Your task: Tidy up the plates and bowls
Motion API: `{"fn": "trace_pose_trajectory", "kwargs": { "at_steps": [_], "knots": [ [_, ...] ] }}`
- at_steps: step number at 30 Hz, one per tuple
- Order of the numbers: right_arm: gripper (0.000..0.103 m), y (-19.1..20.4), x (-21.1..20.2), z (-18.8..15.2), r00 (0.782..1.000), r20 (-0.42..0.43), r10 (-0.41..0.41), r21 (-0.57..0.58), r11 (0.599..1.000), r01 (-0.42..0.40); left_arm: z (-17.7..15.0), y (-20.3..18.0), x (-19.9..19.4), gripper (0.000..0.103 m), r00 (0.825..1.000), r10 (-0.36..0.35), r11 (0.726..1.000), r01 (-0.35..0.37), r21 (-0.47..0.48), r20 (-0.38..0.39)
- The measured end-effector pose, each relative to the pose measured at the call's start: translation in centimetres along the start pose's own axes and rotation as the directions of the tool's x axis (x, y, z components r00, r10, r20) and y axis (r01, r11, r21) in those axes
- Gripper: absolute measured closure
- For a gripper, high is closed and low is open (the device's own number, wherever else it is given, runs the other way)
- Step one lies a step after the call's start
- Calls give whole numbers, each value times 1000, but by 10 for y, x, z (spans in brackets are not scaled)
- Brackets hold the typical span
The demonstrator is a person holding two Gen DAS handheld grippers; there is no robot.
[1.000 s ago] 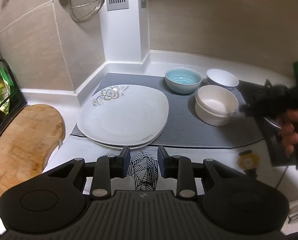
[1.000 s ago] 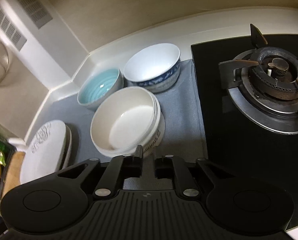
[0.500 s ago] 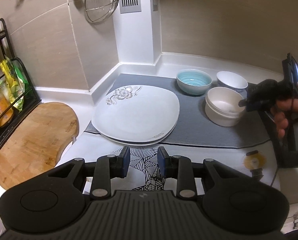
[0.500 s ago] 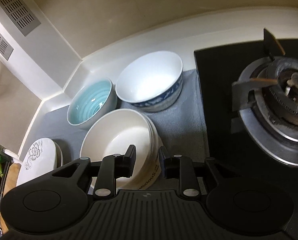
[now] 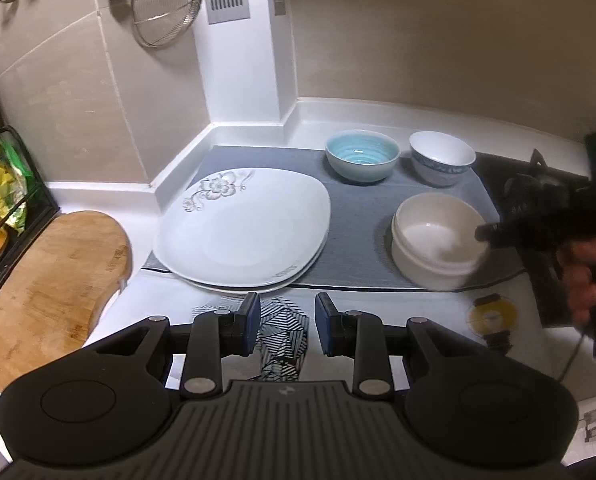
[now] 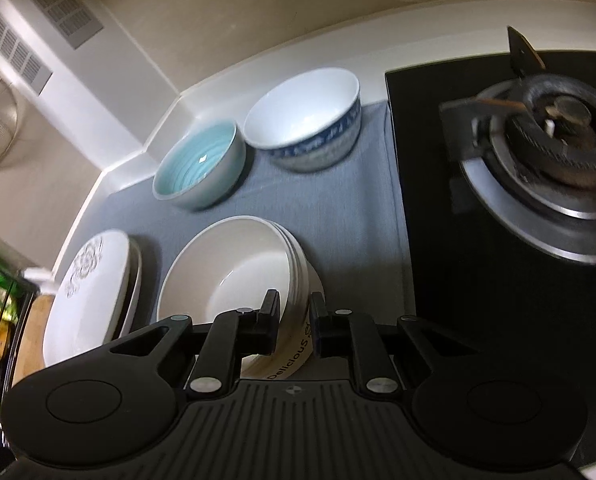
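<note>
Straddling the near rim of the stacked cream ceramic bowls (image 6: 233,280), right hand-held gripper (image 6: 294,322) with one finger inside the top bowl and the other outside against the printed wall, jaws narrow but not visibly pinched on the rim, so probably about to clamp. Stack resting on the grey fabric drying mat (image 5: 362,208) at its right end, just beside the black glass gas hob (image 6: 498,200); seemingly gripped by the rim because the bowl is too broad to span. Farther back on the mat, pale blue ribbed bowl (image 5: 362,155) and white bowl with blue patterned band (image 5: 442,158), side by side, near each other and apart from the stack, likely still to be nested or grouped. Left of them, two white squarish plates with a grey flower print (image 5: 243,228), already piled one on the other and overhanging the mat's front edge. Hovering above the white tabletop (image 5: 378,300) in front of the plates, left hand-held gripper (image 5: 287,328), fingers moderately apart and holding nothing, over a black-and-white patterned marker (image 5: 283,332). Rounded wooden cutting board (image 5: 45,280) lying at far left, clear of the dishes.
</note>
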State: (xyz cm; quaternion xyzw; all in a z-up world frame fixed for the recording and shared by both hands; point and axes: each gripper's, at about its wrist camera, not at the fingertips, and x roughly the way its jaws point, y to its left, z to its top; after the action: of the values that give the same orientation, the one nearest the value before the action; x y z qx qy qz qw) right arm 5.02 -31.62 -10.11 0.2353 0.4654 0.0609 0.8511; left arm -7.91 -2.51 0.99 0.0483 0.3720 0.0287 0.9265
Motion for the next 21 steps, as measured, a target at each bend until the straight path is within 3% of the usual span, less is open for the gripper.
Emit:
{"fn": "trace_pose_trajectory", "kwargs": {
  "at_steps": [8, 15, 21],
  "knots": [
    [86, 13, -25, -28, 1000, -11, -16, -55, 998, 16, 13, -8, 28, 70, 995, -97, 995, 97, 28, 7],
    [82, 24, -37, -31, 996, 12, -83, -54, 995, 84, 33, -12, 61, 70, 975, -222, 974, 220, 55, 25],
    [82, 37, -50, -25, 988, 47, -146, -60, 987, 149, 53, -7, 94, 70, 961, -276, 960, 275, 41, 11]
  ]
}}
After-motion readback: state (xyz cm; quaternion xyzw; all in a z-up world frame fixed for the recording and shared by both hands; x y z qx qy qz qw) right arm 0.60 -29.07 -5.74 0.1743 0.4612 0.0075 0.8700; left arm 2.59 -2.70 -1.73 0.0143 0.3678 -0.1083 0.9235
